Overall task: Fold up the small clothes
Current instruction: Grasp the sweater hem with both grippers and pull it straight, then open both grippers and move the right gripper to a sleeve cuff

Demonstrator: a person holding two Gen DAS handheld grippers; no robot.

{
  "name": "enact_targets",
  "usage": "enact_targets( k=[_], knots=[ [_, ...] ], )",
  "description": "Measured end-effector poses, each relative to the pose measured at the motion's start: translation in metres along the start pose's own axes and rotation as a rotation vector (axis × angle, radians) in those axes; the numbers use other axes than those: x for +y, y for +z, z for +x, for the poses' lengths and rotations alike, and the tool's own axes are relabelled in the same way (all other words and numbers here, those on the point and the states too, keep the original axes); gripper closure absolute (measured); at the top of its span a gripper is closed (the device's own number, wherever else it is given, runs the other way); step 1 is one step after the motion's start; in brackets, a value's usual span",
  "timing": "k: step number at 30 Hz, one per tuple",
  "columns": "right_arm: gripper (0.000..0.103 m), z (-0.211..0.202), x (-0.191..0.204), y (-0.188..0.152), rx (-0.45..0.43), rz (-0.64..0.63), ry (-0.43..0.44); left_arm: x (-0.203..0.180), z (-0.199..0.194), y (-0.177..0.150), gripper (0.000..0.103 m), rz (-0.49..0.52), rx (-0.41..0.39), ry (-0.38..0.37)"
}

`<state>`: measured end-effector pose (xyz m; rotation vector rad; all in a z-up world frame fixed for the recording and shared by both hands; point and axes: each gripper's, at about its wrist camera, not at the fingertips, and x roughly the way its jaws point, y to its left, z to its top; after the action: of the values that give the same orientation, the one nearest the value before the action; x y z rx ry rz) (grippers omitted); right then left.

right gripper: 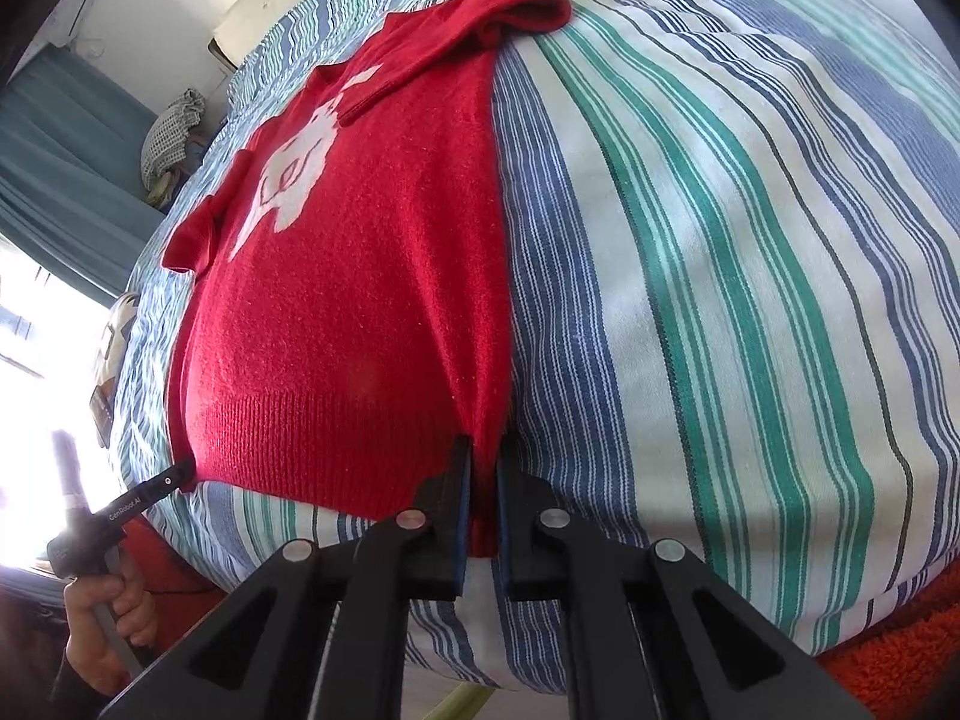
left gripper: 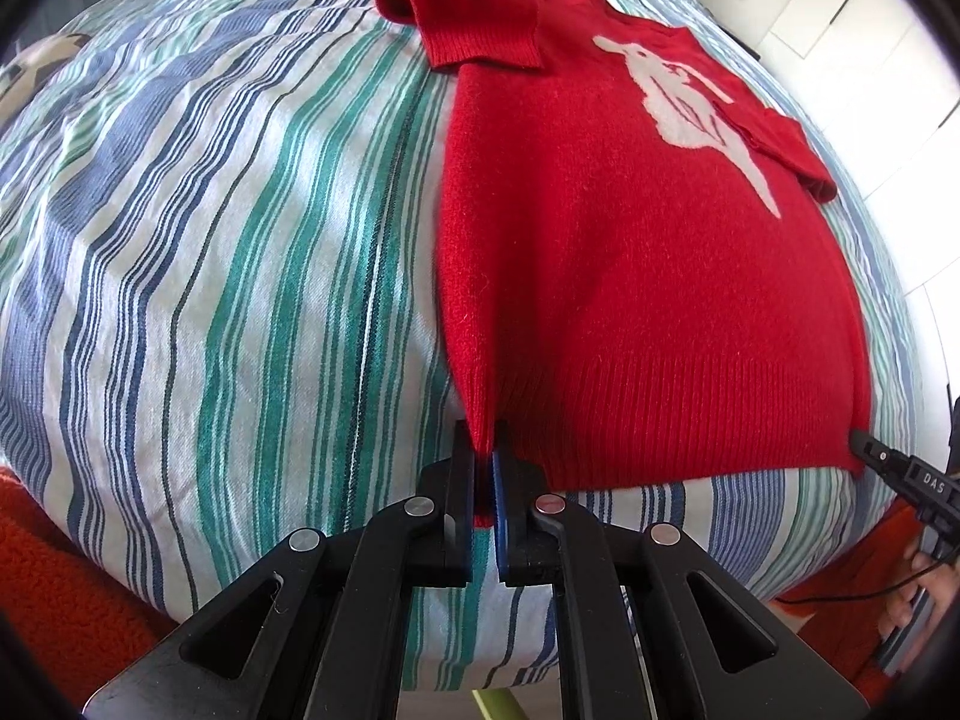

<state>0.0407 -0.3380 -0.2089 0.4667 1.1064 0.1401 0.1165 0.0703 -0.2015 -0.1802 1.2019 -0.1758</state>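
A small red knit sweater (left gripper: pixel 630 252) with a white animal figure lies flat on a striped bedsheet (left gripper: pixel 228 240), both sleeves folded in over the chest. My left gripper (left gripper: pixel 485 450) is shut on the sweater's left hem corner. My right gripper (right gripper: pixel 483 450) is shut on the right hem corner of the sweater (right gripper: pixel 360 300). The right gripper's tip shows at the far right of the left wrist view (left gripper: pixel 864 444); the left gripper's tip shows at the lower left of the right wrist view (right gripper: pixel 180 474).
The striped sheet (right gripper: pixel 750 240) covers a bed that runs wide to both sides. An orange fuzzy fabric (left gripper: pixel 66 588) lies below the bed's near edge. White cupboards (left gripper: pixel 840 18) stand behind. A teal curtain (right gripper: pixel 54 138) and bright window are at the left.
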Motion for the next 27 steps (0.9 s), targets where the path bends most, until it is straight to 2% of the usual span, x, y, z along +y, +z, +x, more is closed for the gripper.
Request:
enact_targets(
  k=[22,25,26,27],
  knots=[
    [0.094,-0.005,-0.002,-0.001,0.001,0.032,0.031,-0.005,-0.003,-0.001,0.096,0.017,-0.007,0.010],
    [0.087,-0.010,-0.005,-0.003,0.035,0.066,0.036,-0.008,-0.009,-0.004,0.084,0.029,0.023,0.017],
    [0.085,-0.014,-0.007,-0.004,0.055,0.085,0.029,-0.008,-0.012,-0.006,0.065,0.031,0.041,0.024],
    [0.078,-0.018,-0.010,-0.005,0.068,0.105,0.025,-0.008,-0.016,-0.009,0.047,0.033,0.065,0.039]
  ],
)
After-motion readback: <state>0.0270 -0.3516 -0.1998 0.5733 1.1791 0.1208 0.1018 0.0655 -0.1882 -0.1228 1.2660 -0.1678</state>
